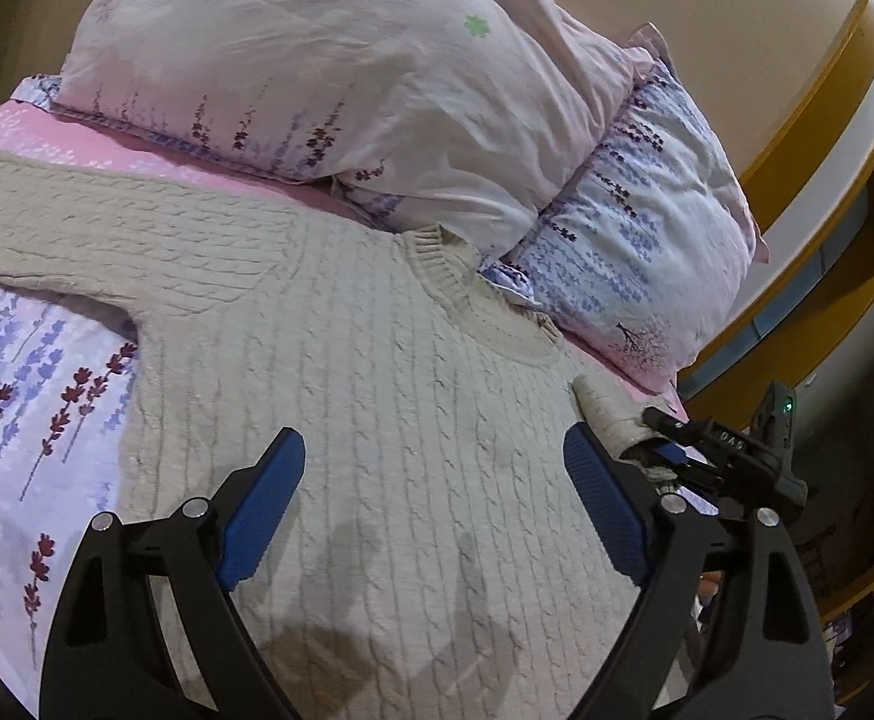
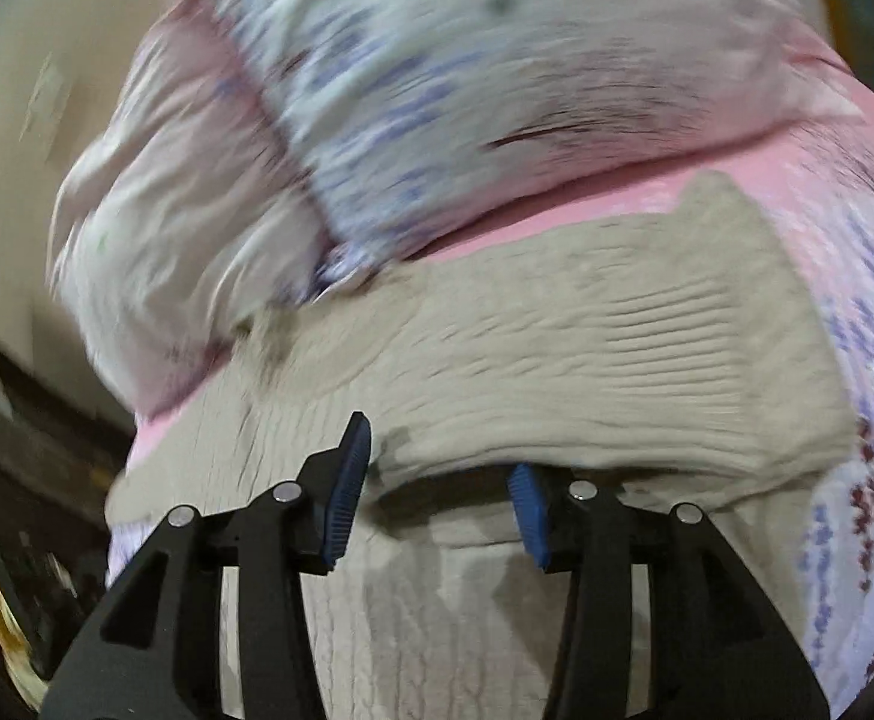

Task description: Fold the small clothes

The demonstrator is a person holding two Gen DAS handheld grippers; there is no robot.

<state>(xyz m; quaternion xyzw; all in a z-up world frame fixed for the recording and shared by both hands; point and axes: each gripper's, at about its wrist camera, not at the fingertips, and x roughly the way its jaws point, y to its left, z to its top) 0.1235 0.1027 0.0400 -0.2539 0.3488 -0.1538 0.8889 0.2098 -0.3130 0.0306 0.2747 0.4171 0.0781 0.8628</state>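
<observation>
Across the middle of the left wrist view, a beige cable-knit sweater lies flat on a bedsheet printed with purple and dark red flower sprigs. Its ribbed collar points toward the upper centre of the frame, and one sleeve stretches to the left edge. Two pillows are stacked along the top, a pale pink one over a lavender-patterned one. At the bottom of the frame the left gripper hangs over the sweater's chest, its blue-padded jaws spread wide and holding nothing. At the right edge, the right gripper is pinched on a rolled bit of the beige knit.

Low in the right wrist view, which is heavily blurred, the right gripper shows its two blue pads well apart, with a lifted fold of the sweater draped across them; whether it truly clamps the cloth here I cannot tell. More knit lies flat beneath at the bottom centre. Blurred pillows fill the upper half, and the pink sheet shows at right.
</observation>
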